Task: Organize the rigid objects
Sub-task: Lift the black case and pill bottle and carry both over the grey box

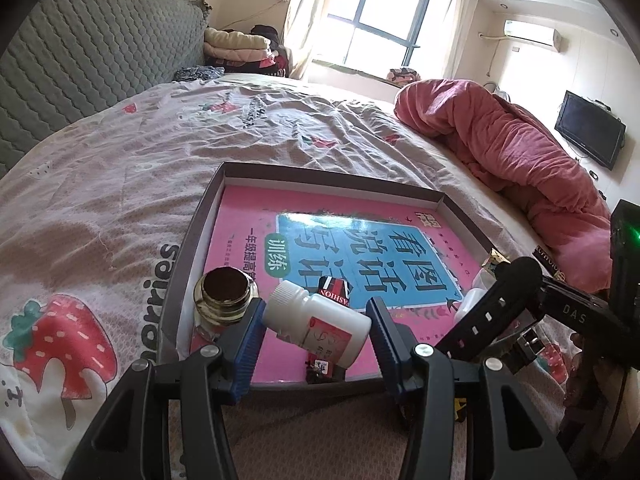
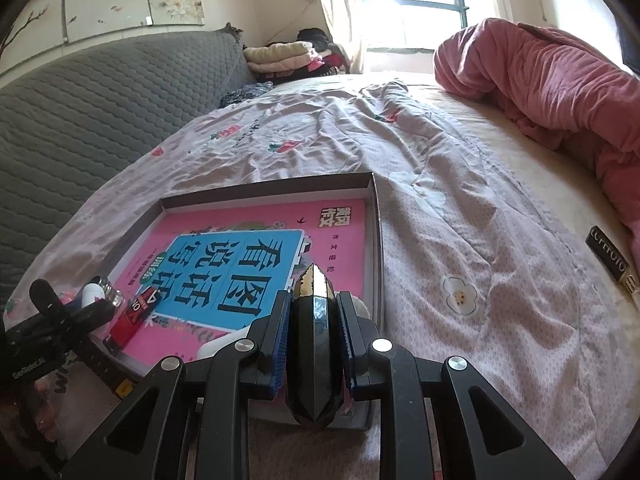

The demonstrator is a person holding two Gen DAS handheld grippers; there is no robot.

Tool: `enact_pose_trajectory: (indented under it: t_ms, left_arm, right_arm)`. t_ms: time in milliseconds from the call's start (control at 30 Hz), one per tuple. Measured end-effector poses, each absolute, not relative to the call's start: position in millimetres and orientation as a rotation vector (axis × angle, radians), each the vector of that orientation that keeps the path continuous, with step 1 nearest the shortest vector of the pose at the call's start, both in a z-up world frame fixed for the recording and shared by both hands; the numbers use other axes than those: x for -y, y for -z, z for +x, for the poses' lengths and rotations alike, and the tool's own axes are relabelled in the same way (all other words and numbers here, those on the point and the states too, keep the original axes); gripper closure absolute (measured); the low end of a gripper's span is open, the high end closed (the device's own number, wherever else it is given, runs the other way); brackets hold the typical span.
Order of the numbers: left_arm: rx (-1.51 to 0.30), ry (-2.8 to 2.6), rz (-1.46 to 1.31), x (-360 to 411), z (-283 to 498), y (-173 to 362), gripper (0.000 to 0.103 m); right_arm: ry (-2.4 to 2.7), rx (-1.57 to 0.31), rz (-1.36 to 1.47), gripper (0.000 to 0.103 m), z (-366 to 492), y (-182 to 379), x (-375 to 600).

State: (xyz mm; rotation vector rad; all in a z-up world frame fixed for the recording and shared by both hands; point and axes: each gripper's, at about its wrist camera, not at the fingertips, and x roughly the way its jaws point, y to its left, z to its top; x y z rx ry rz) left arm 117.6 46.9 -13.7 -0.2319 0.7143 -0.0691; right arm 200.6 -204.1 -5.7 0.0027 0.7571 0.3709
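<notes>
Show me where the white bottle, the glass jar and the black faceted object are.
white bottle [image 1: 320, 318], left wrist view, its side.
glass jar [image 1: 225, 296], left wrist view, dark lid.
black faceted object [image 2: 315, 344], right wrist view, its middle.

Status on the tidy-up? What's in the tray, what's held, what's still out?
Done: pink book, glass jar, red box in tray. In hand: right gripper clamps a black faceted object; left gripper open around the white bottle. Left: black box on bedspread.
</notes>
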Motion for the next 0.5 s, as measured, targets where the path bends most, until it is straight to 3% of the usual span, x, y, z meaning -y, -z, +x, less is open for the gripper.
enact_pose_trajectory:
  t_ms: [500]
  left_arm:
    - [-0.726,0.058,-0.227,-46.6,125.1,18.1,0.052]
  right_arm:
    - [-0.365,-0.767,-0.013,0.080,208.0,10.3,201.3]
